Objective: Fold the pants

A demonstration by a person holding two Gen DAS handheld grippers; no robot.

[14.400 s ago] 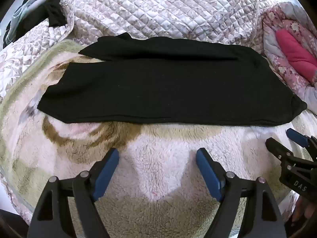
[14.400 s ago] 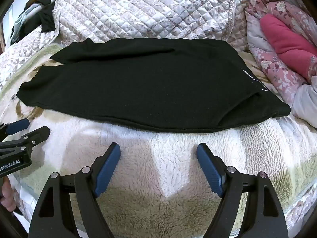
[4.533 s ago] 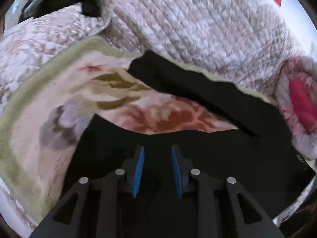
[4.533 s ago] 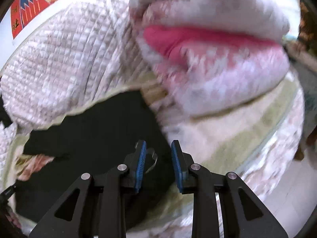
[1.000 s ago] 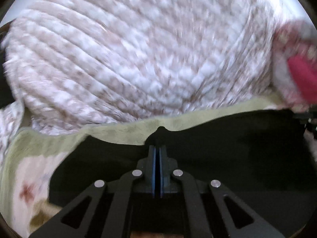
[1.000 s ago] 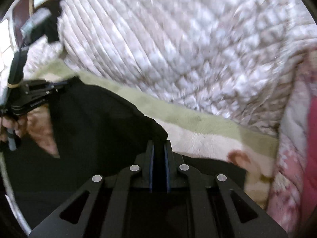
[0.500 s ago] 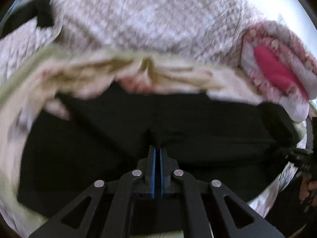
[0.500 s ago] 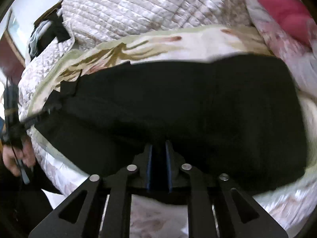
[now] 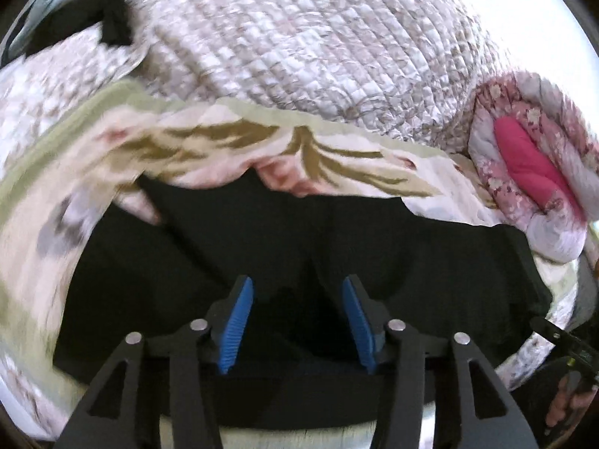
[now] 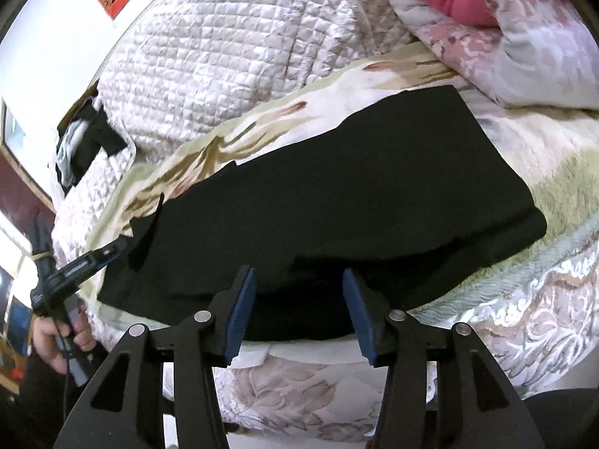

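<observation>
The black pants (image 9: pixel 299 262) lie folded lengthwise in a long band on the fluffy floral blanket (image 9: pixel 232 149), near its front edge. My left gripper (image 9: pixel 297 321) is open over the near edge of the pants, nothing between its blue pads. My right gripper (image 10: pixel 299 310) is open too, above the near edge of the pants (image 10: pixel 355 194). The left gripper also shows in the right wrist view (image 10: pixel 93 258) at the pants' left end, and the right gripper shows at the lower right of the left wrist view (image 9: pixel 558 336).
A quilted pale bedspread (image 9: pixel 299 48) is heaped behind the blanket. A rolled floral duvet with pink lining (image 9: pixel 531 164) lies at the right end. Dark clothes (image 10: pixel 86 142) lie at the far left. The bed's front edge (image 10: pixel 299 385) is right below the grippers.
Both grippers have opened and let go of the pants. The folded-over layer now lies on the front half of the pants, and both grippers have drawn back a little.
</observation>
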